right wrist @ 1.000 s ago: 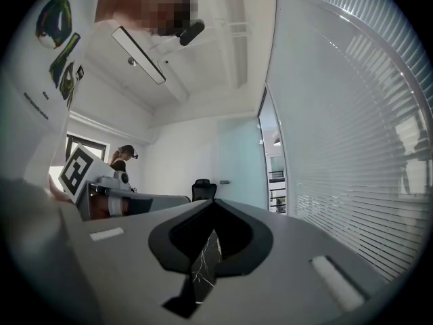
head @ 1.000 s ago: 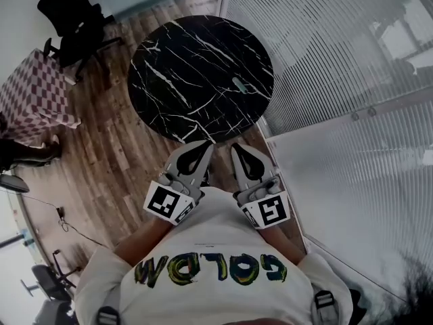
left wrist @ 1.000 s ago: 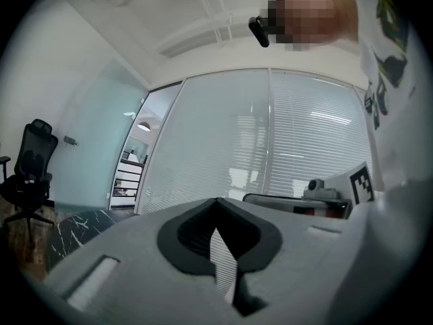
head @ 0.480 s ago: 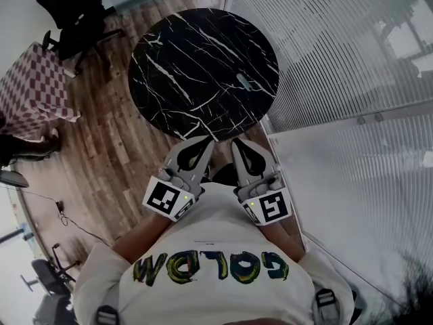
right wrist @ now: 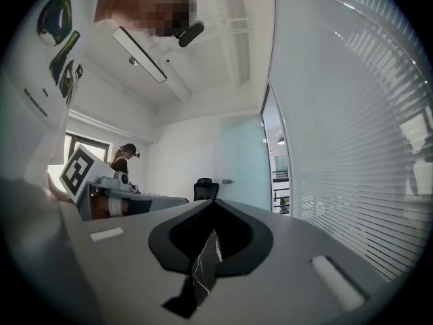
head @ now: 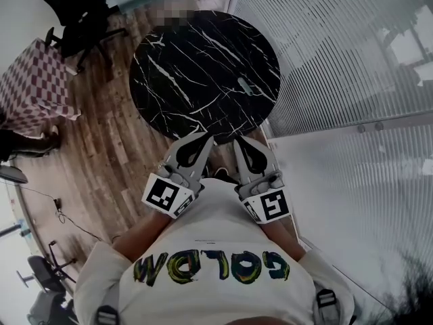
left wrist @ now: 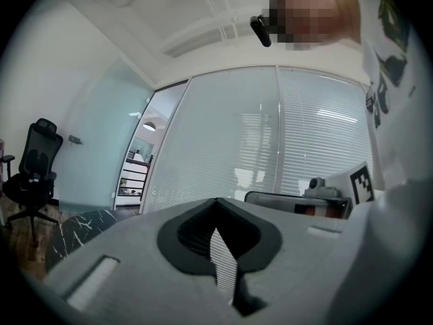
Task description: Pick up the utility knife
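The utility knife (head: 243,85), a small pale grey-green bar, lies on the right part of the round black marble table (head: 183,59). Both grippers are held side by side in front of the person's chest, pointing at the table's near edge. My left gripper (head: 206,138) is shut with nothing in it, its tips meeting in the left gripper view (left wrist: 216,200). My right gripper (head: 237,143) is shut and holds nothing too (right wrist: 213,202). The knife is well beyond both, nearer to the right one.
A black office chair (head: 74,9) and a table with a checkered cloth (head: 34,90) stand to the left on the wood floor (head: 108,154). A glass wall with blinds (head: 338,59) runs along the right. Another person (right wrist: 125,158) stands far off.
Both grippers have edged forward together toward the table's near edge. They stay shut. The knife has not moved.
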The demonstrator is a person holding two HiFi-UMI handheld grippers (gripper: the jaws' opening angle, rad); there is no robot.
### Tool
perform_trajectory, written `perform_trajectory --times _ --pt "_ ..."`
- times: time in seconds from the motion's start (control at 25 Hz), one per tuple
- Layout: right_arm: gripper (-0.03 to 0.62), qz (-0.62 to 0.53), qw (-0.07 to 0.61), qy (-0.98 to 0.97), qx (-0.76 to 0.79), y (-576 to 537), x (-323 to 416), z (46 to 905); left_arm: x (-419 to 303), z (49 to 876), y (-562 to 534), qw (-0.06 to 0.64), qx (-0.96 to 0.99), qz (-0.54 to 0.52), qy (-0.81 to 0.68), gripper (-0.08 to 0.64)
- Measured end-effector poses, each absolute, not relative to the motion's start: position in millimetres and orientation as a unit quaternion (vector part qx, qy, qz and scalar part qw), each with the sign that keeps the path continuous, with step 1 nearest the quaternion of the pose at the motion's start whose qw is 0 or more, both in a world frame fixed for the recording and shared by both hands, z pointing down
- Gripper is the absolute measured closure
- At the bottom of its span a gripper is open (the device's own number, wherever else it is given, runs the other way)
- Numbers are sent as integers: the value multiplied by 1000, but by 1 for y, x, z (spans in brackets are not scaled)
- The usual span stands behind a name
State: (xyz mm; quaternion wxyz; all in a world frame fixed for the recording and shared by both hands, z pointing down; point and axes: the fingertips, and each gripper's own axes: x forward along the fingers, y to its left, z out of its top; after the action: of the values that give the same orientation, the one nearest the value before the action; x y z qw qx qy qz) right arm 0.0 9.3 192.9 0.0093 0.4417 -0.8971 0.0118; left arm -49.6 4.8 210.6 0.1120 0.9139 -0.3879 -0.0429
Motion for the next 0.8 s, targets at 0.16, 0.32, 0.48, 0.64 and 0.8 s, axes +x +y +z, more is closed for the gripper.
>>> perform_trajectory --times 0.16,0.32,0.48,0.64,0.8 --pt "589 7 15 -900 436 8 6 190 -41 210 2 117 913 -44 -389 558" --pt "589 10 15 -899 437 2 12 191 -32 210 0 115 915 -43 -384 558" --pt "590 8 16 -899 437 0 18 193 -26 212 -1 119 914 -42 -385 558" --pt "589 11 18 -901 434 -5 21 196 -22 216 -4 127 912 -39 -388 558" --pt "590 13 30 -901 432 -11 24 203 -21 220 -10 134 910 -34 -390 558"
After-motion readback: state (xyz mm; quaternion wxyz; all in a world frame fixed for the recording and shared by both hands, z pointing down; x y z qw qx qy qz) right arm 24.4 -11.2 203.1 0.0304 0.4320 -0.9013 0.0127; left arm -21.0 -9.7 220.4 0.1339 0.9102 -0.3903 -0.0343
